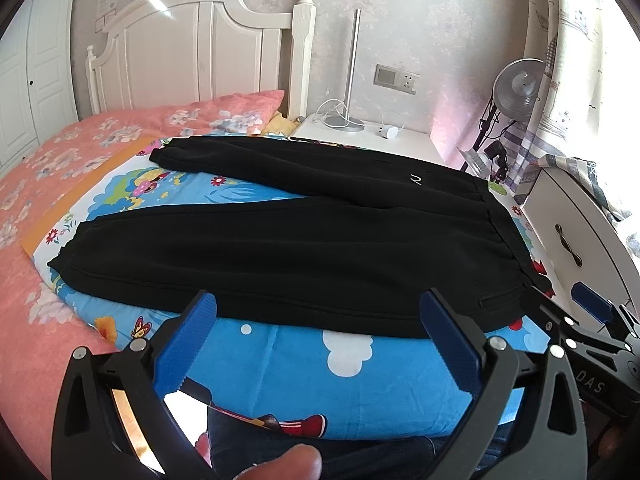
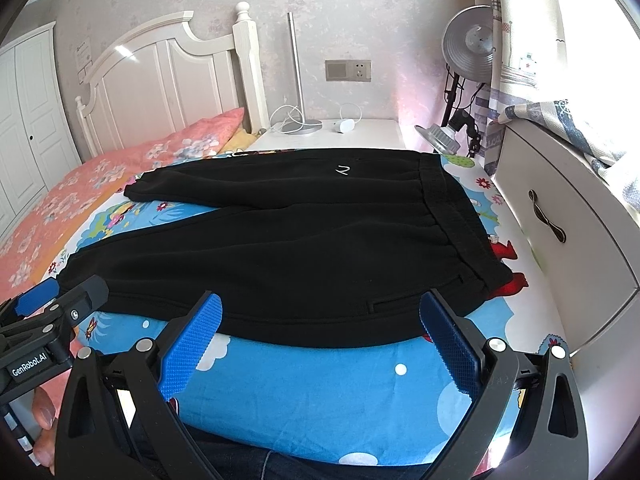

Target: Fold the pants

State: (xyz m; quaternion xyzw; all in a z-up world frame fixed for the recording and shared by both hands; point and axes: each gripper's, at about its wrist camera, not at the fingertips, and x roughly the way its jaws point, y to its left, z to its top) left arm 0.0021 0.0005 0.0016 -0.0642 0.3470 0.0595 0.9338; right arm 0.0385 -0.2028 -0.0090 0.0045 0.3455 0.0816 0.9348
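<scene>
The bed, under a pink floral cover, carries a bright cartoon-print quilt that serves as the folding surface. On it the black pants lie flat, legs splayed toward the headboard side and gathered elastic waistband to the right; the soft, matte fabric looks like fleece, though glare makes that uncertain. Both the left gripper and right gripper hover at the near hem, ribbed blue fingers spread wide and grasping nothing, presumably poised to pinch the near leg.

Bright daylight from the right, blown-out curtain, headboard glare, fisheye-bent edges
</scene>
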